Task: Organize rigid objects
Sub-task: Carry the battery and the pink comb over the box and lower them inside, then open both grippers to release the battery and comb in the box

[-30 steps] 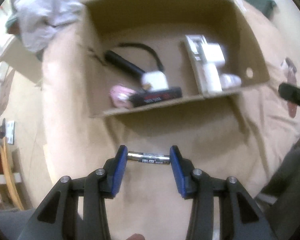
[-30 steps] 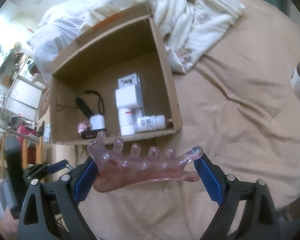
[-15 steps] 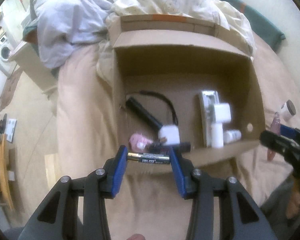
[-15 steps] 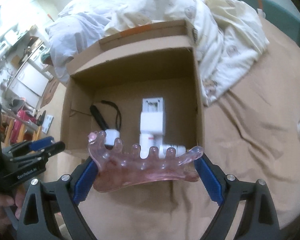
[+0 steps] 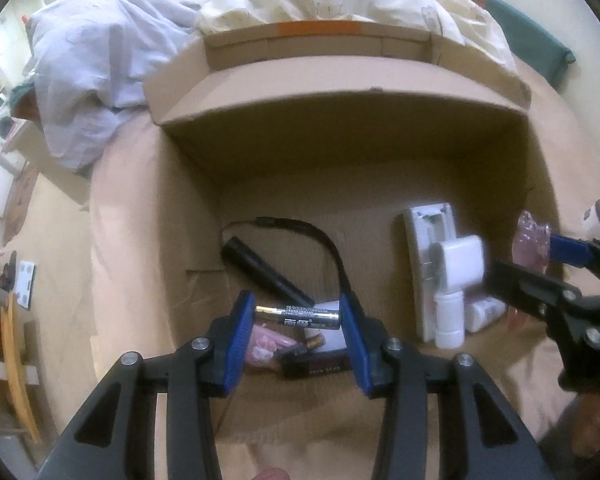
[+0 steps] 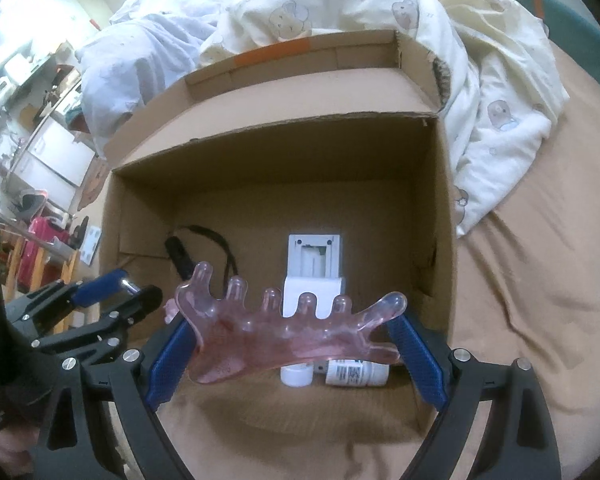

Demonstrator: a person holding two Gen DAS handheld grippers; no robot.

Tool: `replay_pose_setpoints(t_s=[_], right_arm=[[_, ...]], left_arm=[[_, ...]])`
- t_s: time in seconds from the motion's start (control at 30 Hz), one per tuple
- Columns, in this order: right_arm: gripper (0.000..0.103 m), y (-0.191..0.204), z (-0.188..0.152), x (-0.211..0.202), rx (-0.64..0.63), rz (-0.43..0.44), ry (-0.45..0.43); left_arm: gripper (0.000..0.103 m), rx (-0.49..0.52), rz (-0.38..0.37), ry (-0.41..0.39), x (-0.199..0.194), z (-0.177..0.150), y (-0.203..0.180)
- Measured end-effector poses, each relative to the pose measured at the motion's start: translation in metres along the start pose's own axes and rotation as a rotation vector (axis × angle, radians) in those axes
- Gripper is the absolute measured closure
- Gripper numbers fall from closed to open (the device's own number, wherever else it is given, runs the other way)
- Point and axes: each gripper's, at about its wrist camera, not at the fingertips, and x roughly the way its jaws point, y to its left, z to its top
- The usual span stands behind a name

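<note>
With my left gripper [image 5: 298, 316] clamping the battery [image 5: 298, 317] and my right gripper [image 6: 296, 334] the pink massager [image 6: 288, 330], both over the box [image 6: 268, 148], I'd release toward twelve o'clock.

Pink item [image 5: 266, 346] in cardboard box [image 5: 340, 80] half hidden behind left gripper [image 5: 298, 318] pad; battery [image 5: 298, 316] print unreadable; white bottles [image 5: 460, 312] blurred.

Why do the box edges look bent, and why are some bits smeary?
Both wrist views are fisheye, so the cardboard box rim bows into a curve. In the left wrist view the white charger block is blurred, while the battery stays sharp. In the right wrist view the room at upper left is washed out by glare.
</note>
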Motion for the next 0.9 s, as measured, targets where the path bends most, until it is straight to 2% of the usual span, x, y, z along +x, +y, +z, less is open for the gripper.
replay_pose_setpoints(t_s=[0.17, 0.27, 0.67, 0.7, 0.77, 0.8, 0.83, 0.9], right_arm=[[0.005, 0.001, -0.005, 0.018, -0.020, -0.030, 0.031], [0.005, 0.001, -0.008, 0.028, -0.028, -0.061, 0.050], [0.005, 0.014, -0.007, 0.034, -0.083, -0.132, 0.040], [0.005, 0.015, -0.007, 0.035, -0.084, -0.135, 0.040], [0.003, 0.015, -0.006, 0.035, -0.080, -0.132, 0.037], [0.000, 0.015, -0.006, 0.034, -0.074, -0.119, 0.033], [0.000, 0.015, -0.008, 0.032, -0.067, -0.105, 0.023], [0.000, 0.014, -0.008, 0.027, -0.055, -0.090, -0.004]], left_arm=[[0.063, 0.006, 0.010, 0.017, 0.020, -0.004, -0.001], [0.063, 0.043, 0.051, 0.010, 0.027, -0.006, -0.005], [0.062, 0.094, 0.090, 0.008, 0.031, -0.013, -0.020], [0.059, 0.095, 0.085, 0.010, 0.031, -0.013, -0.020], [0.042, 0.098, 0.082, 0.013, 0.030, -0.014, -0.022], [0.029, 0.100, 0.082, 0.009, 0.029, -0.014, -0.023], [0.022, 0.099, 0.076, 0.005, 0.028, -0.015, -0.024], [0.020, 0.083, 0.053, 0.010, 0.025, -0.016, -0.024]])
